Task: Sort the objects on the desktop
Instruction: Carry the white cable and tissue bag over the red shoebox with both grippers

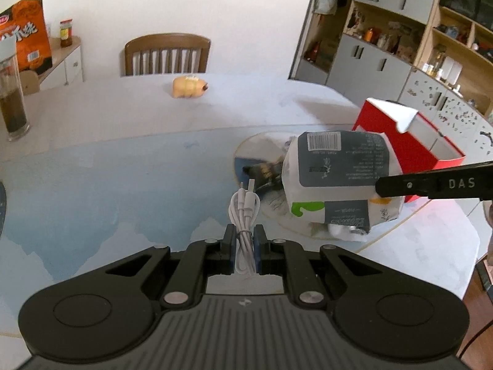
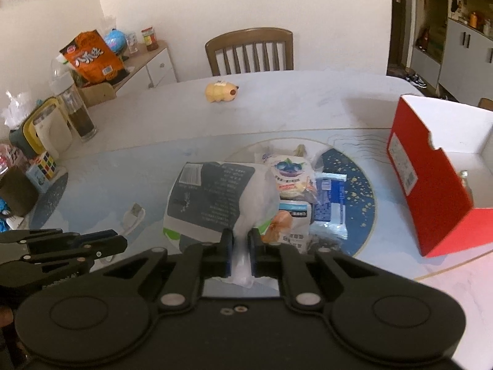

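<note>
Table: red box open at right edge, nothing sorted from claws yet. Right claw pinches white bag, over round mat. Left claw pinches white cable. Step: carrying both. Next, likely: drop each into box.

Your left gripper pinches the coiled cable; to its right your right gripper holds the bag over the snack packets; the box stands nearer the worktop's right edge, the toy near its far edge
</note>
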Demonstrator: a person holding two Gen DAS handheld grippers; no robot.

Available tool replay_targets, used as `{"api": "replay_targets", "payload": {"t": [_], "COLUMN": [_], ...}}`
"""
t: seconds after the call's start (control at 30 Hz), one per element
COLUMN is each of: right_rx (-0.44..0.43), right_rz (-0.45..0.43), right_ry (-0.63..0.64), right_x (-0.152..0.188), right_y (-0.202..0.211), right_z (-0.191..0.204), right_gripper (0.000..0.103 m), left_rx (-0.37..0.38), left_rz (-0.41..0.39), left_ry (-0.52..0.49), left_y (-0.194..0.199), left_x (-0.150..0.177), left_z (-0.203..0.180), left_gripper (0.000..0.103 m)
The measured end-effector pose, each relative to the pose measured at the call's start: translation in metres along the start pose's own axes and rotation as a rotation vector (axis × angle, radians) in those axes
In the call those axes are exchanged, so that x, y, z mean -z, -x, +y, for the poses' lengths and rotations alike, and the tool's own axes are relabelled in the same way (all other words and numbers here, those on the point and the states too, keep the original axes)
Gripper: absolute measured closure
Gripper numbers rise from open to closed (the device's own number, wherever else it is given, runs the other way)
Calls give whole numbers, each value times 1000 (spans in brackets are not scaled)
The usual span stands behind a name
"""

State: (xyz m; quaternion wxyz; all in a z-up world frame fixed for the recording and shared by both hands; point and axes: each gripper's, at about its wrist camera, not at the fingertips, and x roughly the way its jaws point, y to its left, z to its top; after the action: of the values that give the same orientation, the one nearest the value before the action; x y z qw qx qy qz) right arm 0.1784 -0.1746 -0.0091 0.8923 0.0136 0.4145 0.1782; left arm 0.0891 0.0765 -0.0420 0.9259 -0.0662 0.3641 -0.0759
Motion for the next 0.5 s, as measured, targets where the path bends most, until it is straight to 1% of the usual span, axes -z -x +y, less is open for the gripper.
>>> {"api": "replay_targets", "payload": {"t": [0.2, 0.5], "right_rx": [22, 26], "right_rz": [-28, -72], "right_ry": [-26, -57], "right_x": [0, -2], "right_y": [21, 41], "right_z": [-7, -30], "right_gripper": [94, 94], "left_rx": [24, 29], "left_rz": [-18, -37], "left_ry": [-26, -58], "left_y": [13, 19], "left_x": [-8, -22], "left_z": [-10, -28], "left_gripper": [93, 93]}}
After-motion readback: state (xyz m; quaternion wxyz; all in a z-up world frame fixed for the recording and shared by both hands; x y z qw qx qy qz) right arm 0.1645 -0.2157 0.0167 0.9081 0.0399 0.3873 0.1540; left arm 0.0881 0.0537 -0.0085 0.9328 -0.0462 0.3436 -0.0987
